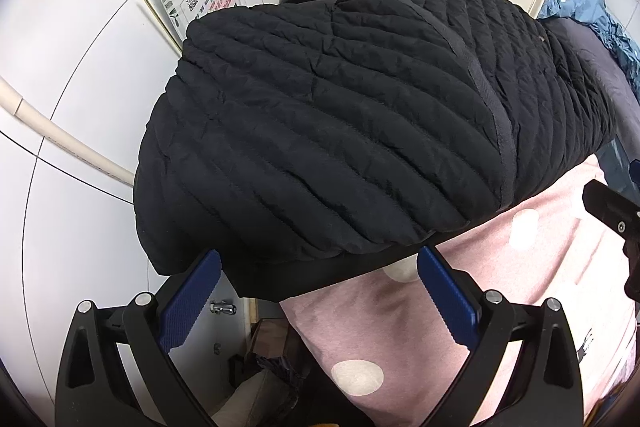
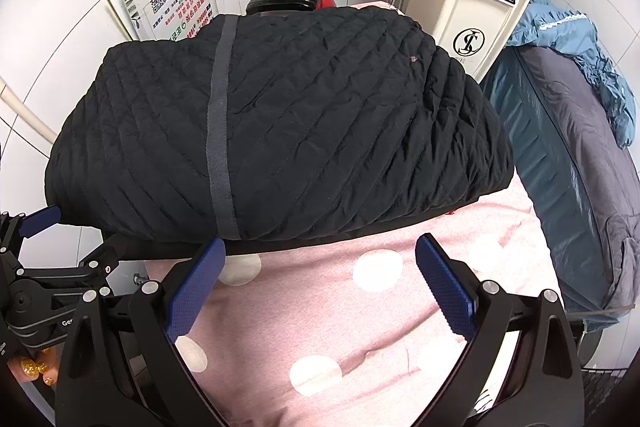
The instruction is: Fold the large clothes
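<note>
Folded black jacket on a pink dotted cover, both grippers empty.

The jacket (image 2: 280, 131) lies folded at 12 o'clock on the cover (image 2: 360, 327), its left end overhanging the edge. The left gripper (image 1: 320, 291) and right gripper (image 2: 320, 279) hover just short of its near hem, blue pads (image 2: 444, 287) spread wide.

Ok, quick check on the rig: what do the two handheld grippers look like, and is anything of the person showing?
Both grippers, left and right, have black angular frames with silver pivot bolts and blue ribbed finger pads. The left one's body carries partial white lettering starting "Ge". Of the person, only fingertips with gold glitter nail polish show; no sleeve is visible.
</note>
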`<state>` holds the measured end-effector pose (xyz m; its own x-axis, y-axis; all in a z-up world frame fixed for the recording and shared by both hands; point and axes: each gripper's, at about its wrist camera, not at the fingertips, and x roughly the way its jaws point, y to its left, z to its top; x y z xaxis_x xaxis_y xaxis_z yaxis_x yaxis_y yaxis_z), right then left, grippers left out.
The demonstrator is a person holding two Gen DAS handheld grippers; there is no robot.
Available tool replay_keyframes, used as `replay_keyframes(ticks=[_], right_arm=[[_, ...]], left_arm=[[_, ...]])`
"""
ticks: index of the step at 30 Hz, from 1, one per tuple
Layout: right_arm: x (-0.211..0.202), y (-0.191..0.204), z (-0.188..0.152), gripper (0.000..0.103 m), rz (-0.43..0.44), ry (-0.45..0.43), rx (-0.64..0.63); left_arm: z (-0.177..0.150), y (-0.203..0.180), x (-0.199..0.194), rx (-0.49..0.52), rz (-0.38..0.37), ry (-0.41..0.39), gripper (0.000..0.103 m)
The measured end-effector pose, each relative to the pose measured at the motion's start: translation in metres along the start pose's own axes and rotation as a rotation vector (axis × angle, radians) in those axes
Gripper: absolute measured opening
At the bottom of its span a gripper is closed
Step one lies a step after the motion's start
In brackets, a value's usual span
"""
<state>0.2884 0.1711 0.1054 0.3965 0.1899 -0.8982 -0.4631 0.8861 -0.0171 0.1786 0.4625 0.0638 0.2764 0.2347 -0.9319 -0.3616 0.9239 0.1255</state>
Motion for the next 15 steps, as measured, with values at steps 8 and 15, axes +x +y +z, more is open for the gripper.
replay_keyframes(ticks=[8, 15], right_arm=[[-0.0009, 0.0019, -0.0001, 0.095, -0.001, 0.002, -0.003], [-0.0003, 0.0036, 0.0006, 0.095, -0.003, 0.0, -0.008]], left_arm=[[-0.0003, -0.0012, -0.0009, 0.001, -0.006, -0.003, 0.097], [-0.0004, -0.0002, -0.0004, -0.001, -0.01, 0.001, 0.097]])
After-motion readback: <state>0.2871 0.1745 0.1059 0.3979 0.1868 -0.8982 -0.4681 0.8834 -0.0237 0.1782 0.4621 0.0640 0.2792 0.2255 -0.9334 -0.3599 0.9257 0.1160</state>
